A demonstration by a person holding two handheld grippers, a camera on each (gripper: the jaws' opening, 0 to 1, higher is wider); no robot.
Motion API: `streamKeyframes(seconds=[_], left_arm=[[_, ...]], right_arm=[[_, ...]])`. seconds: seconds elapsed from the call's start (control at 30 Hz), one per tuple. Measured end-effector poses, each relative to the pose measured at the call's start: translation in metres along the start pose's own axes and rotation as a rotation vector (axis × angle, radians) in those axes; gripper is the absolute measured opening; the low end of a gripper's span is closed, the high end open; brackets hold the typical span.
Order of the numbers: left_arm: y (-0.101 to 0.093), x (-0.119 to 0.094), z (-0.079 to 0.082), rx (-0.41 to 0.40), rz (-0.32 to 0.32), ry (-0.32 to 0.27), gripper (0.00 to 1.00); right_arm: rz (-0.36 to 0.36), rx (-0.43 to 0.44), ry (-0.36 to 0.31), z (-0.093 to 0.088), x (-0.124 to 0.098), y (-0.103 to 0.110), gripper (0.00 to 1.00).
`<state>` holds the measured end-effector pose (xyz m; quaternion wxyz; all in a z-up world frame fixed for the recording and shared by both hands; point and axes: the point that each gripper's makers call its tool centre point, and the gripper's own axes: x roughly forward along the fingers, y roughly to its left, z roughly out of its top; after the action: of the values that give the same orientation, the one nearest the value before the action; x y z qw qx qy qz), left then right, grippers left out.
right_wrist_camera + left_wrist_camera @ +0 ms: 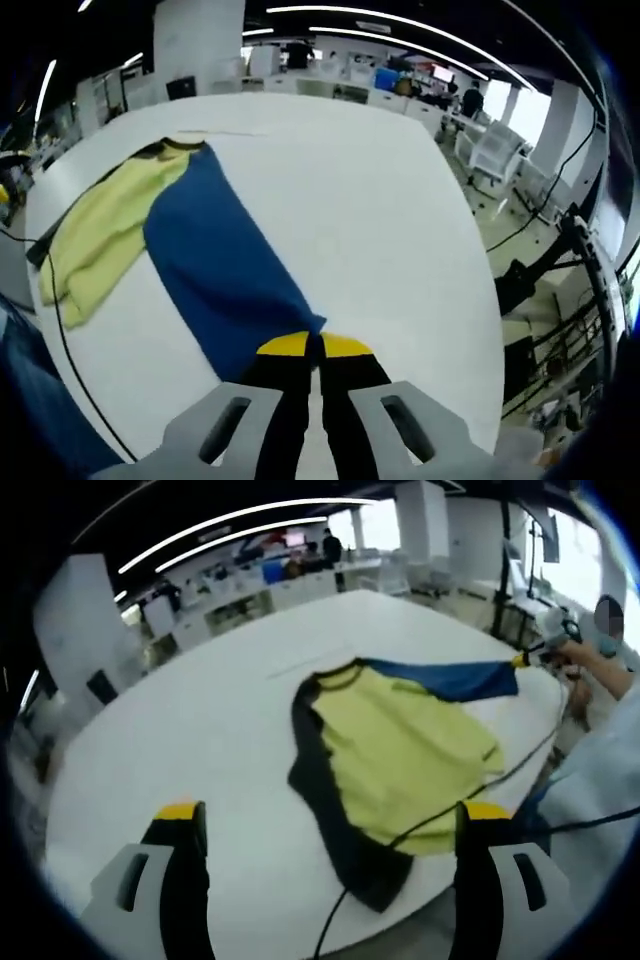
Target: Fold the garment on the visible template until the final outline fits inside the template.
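In the left gripper view the left gripper [325, 825] has its jaws wide apart at 7 and 5 o'clock, holding nothing, above the white table [200, 720]. The garment [400, 750], yellow with black and blue sleeves, lies at centre toward 3 o'clock, a black cable [500, 775] across it. At 2 o'clock the right gripper [520, 661] grips the blue sleeve [450, 678]. In the right gripper view its jaws at 6 o'clock are together, clamped on the sleeve's end, which stretches toward 10 o'clock.
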<state>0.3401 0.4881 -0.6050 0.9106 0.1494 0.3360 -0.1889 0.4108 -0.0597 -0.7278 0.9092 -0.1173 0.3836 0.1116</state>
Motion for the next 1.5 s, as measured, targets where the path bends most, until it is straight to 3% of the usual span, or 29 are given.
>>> streamKeyframes(seconds=[0.8, 1.5], left_arm=[[0.004, -0.010, -0.005, -0.042, 0.062, 0.022, 0.99], [0.000, -0.026, -0.015, -0.081, 0.108, 0.037, 0.98]], right_arm=[[-0.007, -0.003, 0.041, 0.006, 0.043, -0.047, 0.03], [-0.015, -0.020, 0.062, 0.012, 0.057, -0.070, 0.03]])
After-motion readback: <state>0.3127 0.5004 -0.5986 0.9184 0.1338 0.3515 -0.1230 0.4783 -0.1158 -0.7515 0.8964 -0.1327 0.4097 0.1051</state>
